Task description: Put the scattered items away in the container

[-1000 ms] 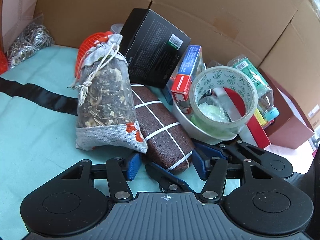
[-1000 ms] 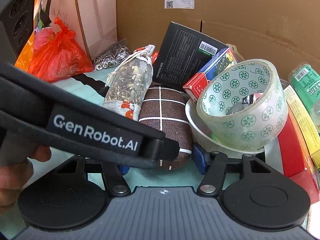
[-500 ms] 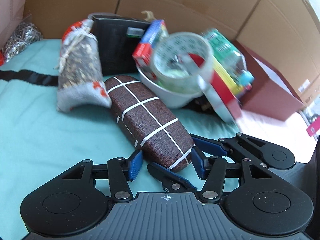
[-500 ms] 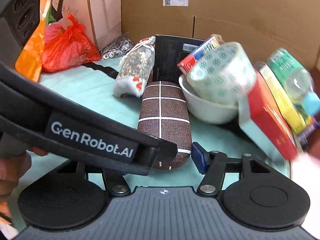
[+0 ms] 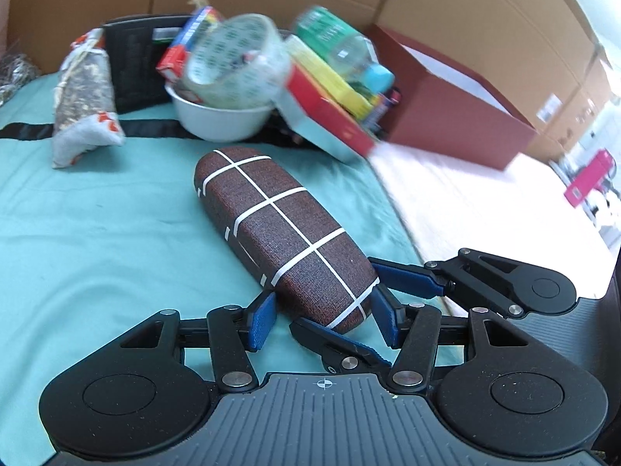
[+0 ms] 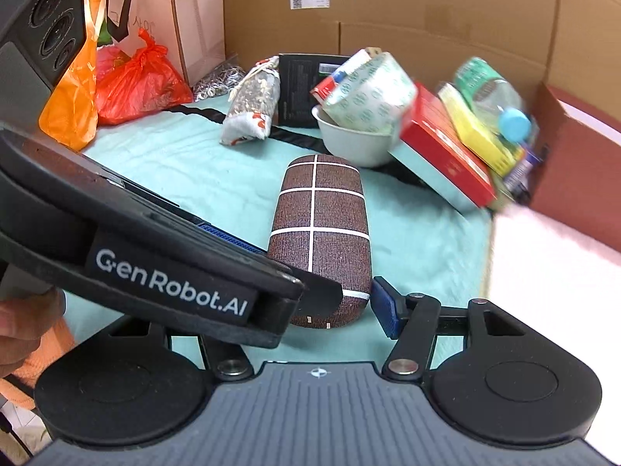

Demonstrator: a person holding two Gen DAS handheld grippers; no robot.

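Glasses case; shopping bags right-view only.

Both tools are pointing steeply down, side by side — the left tool is opening, the right tool is crossing beneath it, jaws parted; a hand is gripping the left handle.

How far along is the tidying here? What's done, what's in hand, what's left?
Done: nothing I can confirm; the inside of the dark red box is hidden. In hand: the glasses case, gripped at its near end by the left gripper and right gripper, clear of the pile. Left: the sachet, bowl, tape roll and bottle, all outside that box.
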